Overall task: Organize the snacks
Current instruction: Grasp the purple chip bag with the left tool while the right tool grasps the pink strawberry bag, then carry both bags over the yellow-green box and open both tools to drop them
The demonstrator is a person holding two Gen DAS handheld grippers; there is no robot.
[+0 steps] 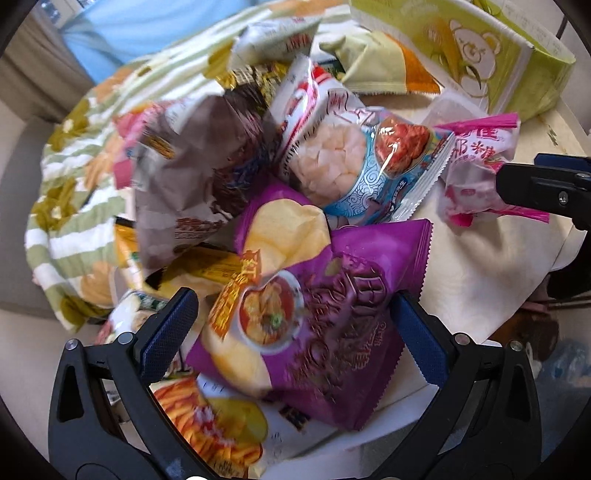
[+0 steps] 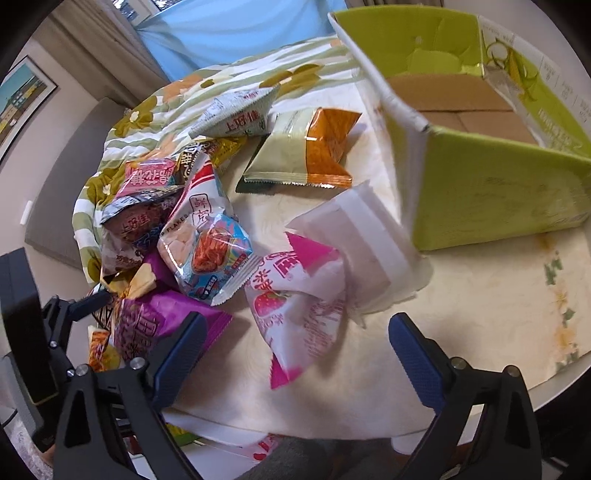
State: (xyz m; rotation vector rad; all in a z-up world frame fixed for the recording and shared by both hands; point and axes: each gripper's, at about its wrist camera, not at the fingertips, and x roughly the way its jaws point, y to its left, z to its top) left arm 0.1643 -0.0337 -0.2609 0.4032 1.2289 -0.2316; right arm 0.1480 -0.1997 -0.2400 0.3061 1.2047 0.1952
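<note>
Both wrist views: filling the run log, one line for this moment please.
left gripper: open around purple chip bag | right gripper: open before strawberry packet | green box: empty

non-task surroundings: round table, cloths, room backdrop.

table (image 2: 491, 295) carries a cream patterned cloth, faint leaf print toward its right edge. a green-striped floral blanket (image 1: 70, 206) is bunched over the table's far-left edge, orange and olive flowers on it. white folded paper (image 2: 365, 254) lies flat near the table's middle. beyond the far edge: light blue fabric (image 2: 236, 33), beige curtain (image 2: 99, 48). framed picture (image 2: 22, 96) on the left wall. dark object at far left, identity unclear.
</note>
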